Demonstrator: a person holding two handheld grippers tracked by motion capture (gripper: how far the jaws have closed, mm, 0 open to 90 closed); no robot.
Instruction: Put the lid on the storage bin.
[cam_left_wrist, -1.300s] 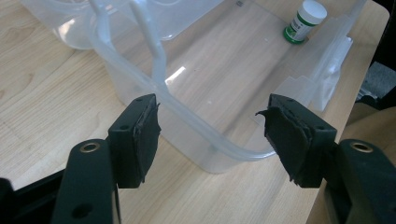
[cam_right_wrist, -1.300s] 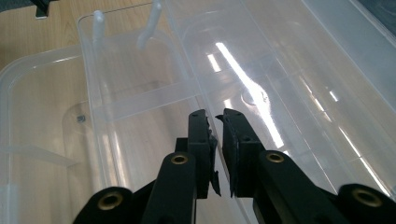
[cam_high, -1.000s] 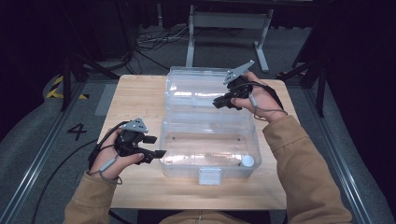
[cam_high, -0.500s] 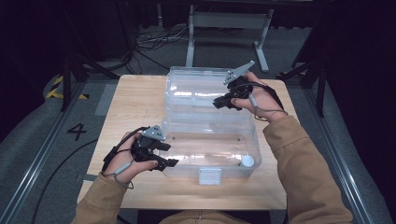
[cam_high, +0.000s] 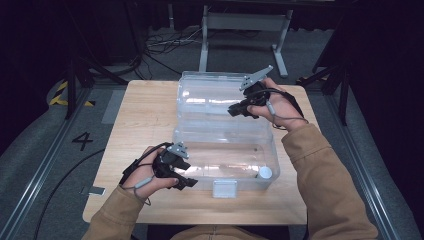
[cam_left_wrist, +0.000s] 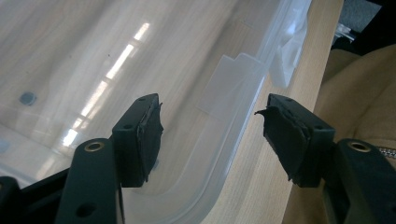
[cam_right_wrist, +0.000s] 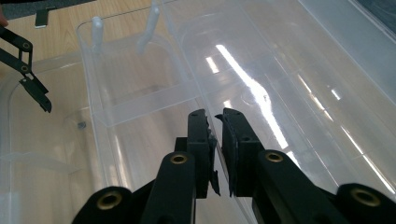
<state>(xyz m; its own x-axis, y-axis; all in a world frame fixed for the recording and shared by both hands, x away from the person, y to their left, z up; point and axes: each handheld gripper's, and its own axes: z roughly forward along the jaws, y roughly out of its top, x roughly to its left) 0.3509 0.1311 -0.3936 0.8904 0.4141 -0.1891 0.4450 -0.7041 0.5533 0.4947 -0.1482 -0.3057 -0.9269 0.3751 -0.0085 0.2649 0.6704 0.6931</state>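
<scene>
Clear plastic storage box (cam_high: 225, 155) is sitting open near the middle of the wooden surface (cam_high: 145, 115), its hinged lid (cam_high: 212, 97) lying flat on the far side. A white latch tab (cam_high: 224, 188) is hanging at the box's near wall, and a small white round cap (cam_high: 264, 172) is lying in the near right corner of the box.

Left gripper (cam_high: 186, 176) is hovering at the box's near left corner, just beside the rim. In the left gripper view its jaws are standing wide apart, straddling the rounded rim of the box (cam_left_wrist: 224, 154), one jaw over the inside, the other over the bare surface (cam_left_wrist: 280, 140); whether either pad is touching the plastic cannot be told.

Right gripper (cam_high: 234, 111) is sitting at the right edge of the lid, held in the person's right hand (cam_high: 277, 107). In the right gripper view its jaws are standing nearly together with a thin gap, over the clear lid (cam_right_wrist: 289, 79); they are clamping nothing visible. The left gripper (cam_right_wrist: 28, 70) is showing farther off at upper left there.
</scene>
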